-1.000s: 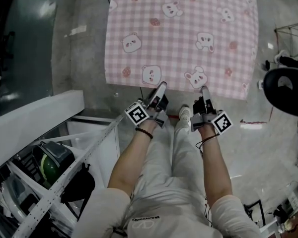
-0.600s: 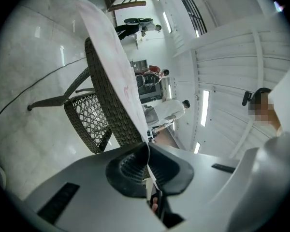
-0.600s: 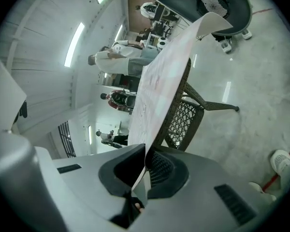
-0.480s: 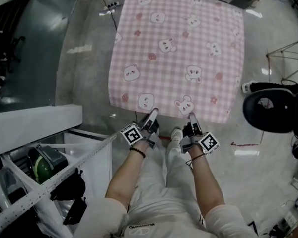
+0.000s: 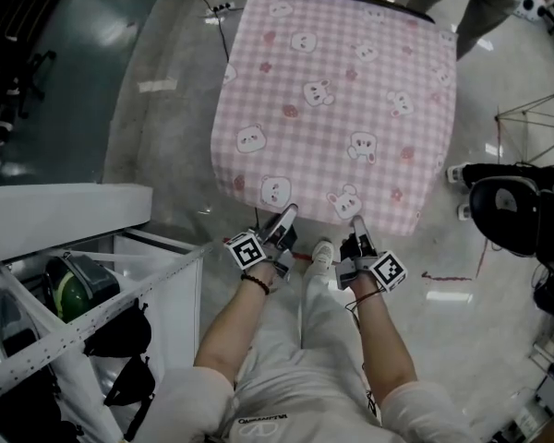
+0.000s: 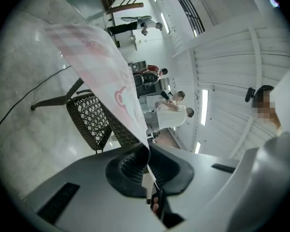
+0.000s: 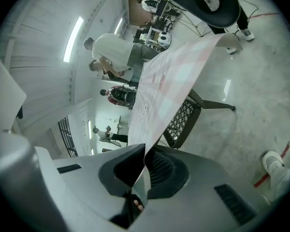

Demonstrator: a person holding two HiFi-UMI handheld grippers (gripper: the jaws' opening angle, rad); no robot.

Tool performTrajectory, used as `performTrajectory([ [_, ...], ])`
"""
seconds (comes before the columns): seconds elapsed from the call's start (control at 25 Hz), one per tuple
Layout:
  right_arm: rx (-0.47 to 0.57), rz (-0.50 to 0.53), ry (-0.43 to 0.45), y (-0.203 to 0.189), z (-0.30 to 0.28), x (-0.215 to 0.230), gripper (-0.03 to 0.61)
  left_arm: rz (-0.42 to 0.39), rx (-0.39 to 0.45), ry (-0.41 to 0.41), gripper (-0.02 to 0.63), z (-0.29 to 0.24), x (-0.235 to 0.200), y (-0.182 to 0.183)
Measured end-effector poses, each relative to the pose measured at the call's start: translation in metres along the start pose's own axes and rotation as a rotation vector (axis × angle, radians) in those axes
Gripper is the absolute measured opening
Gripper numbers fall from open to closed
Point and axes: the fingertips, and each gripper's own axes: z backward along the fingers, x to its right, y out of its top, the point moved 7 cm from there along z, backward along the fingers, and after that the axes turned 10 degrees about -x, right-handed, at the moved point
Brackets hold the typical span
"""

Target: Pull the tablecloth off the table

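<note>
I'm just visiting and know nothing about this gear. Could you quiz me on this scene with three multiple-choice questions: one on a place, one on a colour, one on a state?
1. Where on the pink checked tablecloth with bear prints do the left hand-held gripper and the right hand-held gripper hold it?
A) the far edge
B) the near edge
C) its middle

2. What colour is the woven wicker table under the cloth?
A) dark brown
B) white
C) red

3. How do the left hand-held gripper's jaws stand?
A) wide apart, empty
B) shut on a cup
C) shut on the cloth

Answers:
1 B: the head view shows both at the near hem.
2 A: the left gripper view shows dark weave below the cloth.
3 C: the cloth's edge runs between its closed jaws.
</note>
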Motion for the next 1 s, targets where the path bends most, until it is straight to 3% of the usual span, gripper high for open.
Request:
performTrajectory([
  [0.24,0.005,-0.01,0.011,0.007,0.002,-0.009,0.011,0.05,-0.001,-0.001,0.003,-0.006,0.009,-0.002],
  [0.36,0.001,-0.031,0.006,-0.016,0.004,-0.009,0.011,0.054,-0.02,0.04,0.003,0.018,0.006,-0.002],
  [0.44,-0.02,0.044,-0.003,-0.019,-0.007,-0.009,0.011,0.064,0.004,0.014,0.003,0.024,-0.015,-0.004],
  [0.6,-0.079,0.357,-0.055,0.092,-0.055,-0.022,0.011,0.155,0.193,-0.209,0.003,-0.085,-0.061,-0.001],
  [0.76,-0.111,0.409,-0.05,0.095,-0.096,-0.017,0.012,0.157,0.203,-0.209,0.003,-0.093,-0.09,0.022],
  [1.0,-0.11,0.406,-0.058,0.063,-0.075,-0.028,0.012,0.146,0.19,-0.207,0.003,-0.058,-0.079,0.014],
])
